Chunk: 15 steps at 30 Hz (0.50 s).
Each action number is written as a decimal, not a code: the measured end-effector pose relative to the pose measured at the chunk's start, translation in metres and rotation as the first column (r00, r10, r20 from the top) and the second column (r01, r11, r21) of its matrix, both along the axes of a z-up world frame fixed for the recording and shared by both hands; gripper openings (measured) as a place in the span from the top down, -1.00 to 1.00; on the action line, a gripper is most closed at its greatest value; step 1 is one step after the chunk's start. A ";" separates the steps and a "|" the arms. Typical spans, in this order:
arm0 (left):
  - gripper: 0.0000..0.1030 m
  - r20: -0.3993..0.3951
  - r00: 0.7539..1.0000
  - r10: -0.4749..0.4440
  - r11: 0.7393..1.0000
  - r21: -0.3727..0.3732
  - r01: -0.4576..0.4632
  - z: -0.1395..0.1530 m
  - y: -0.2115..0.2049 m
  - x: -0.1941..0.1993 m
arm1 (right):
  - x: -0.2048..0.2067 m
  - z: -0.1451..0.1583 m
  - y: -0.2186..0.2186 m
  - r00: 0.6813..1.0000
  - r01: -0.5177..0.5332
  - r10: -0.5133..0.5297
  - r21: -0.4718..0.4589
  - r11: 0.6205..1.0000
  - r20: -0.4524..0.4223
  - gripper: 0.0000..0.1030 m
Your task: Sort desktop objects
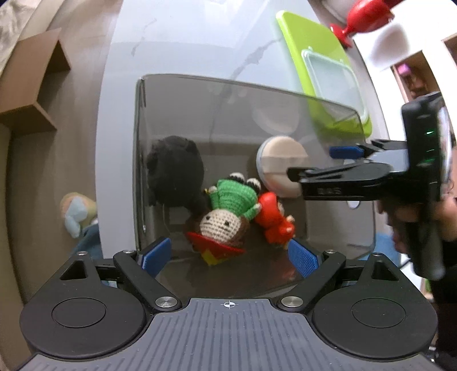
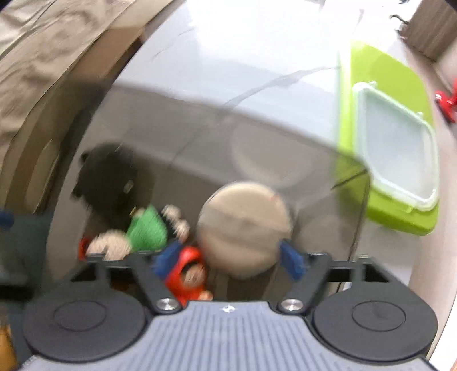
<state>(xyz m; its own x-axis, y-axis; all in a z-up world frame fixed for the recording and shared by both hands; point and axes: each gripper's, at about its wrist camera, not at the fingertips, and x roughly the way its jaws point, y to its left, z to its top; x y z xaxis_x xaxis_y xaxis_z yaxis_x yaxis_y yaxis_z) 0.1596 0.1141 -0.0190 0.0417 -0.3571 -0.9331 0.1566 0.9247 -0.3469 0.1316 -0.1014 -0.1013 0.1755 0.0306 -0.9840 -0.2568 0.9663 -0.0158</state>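
Note:
A smoky see-through bin (image 1: pixel 177 94) stands on the grey table (image 1: pixel 185 42). Inside lie a black plush (image 1: pixel 174 174), a crochet doll (image 1: pixel 225 214) in green, a small red figure (image 1: pixel 274 219) and a round beige disc (image 1: pixel 281 159). My left gripper (image 1: pixel 230 256) hovers open at the bin's near edge, above the doll. My right gripper (image 1: pixel 322 162) reaches in from the right over the disc. In the blurred right wrist view the right gripper (image 2: pixel 230 256) is open, its blue pads on either side of the disc (image 2: pixel 242 225), with the red figure (image 2: pixel 188 271) by the left pad.
A lime-green tray (image 1: pixel 308 54) with a clear lidded box (image 1: pixel 331 80) sits behind the bin on the right. A red goblet-shaped object (image 1: pixel 362 17) lies beyond it. A cardboard box (image 1: pixel 31 85) and a beige and blue soft toy (image 1: pixel 77 214) are off the table's left side.

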 end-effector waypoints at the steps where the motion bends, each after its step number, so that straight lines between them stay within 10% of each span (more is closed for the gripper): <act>1: -0.81 -0.001 1.000 0.004 1.000 -0.008 -0.004 0.001 0.002 0.000 | 0.001 -0.003 0.004 1.000 -0.014 0.014 -0.028 1.000 0.004 -0.61; 15: -0.82 -0.034 0.997 0.067 0.995 -0.075 -0.070 -0.005 0.029 0.008 | 0.015 -0.053 0.049 0.984 -0.177 0.163 -0.299 0.938 -0.073 -0.69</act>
<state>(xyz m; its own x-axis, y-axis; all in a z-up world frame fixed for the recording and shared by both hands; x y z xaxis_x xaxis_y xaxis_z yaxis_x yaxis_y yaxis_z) 0.1678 0.1431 -0.0243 0.0395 -0.4243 -0.9046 0.0818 0.9037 -0.4203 0.1469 -0.0525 -0.1539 0.1473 -0.2451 -0.9582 -0.4243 0.8595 -0.2851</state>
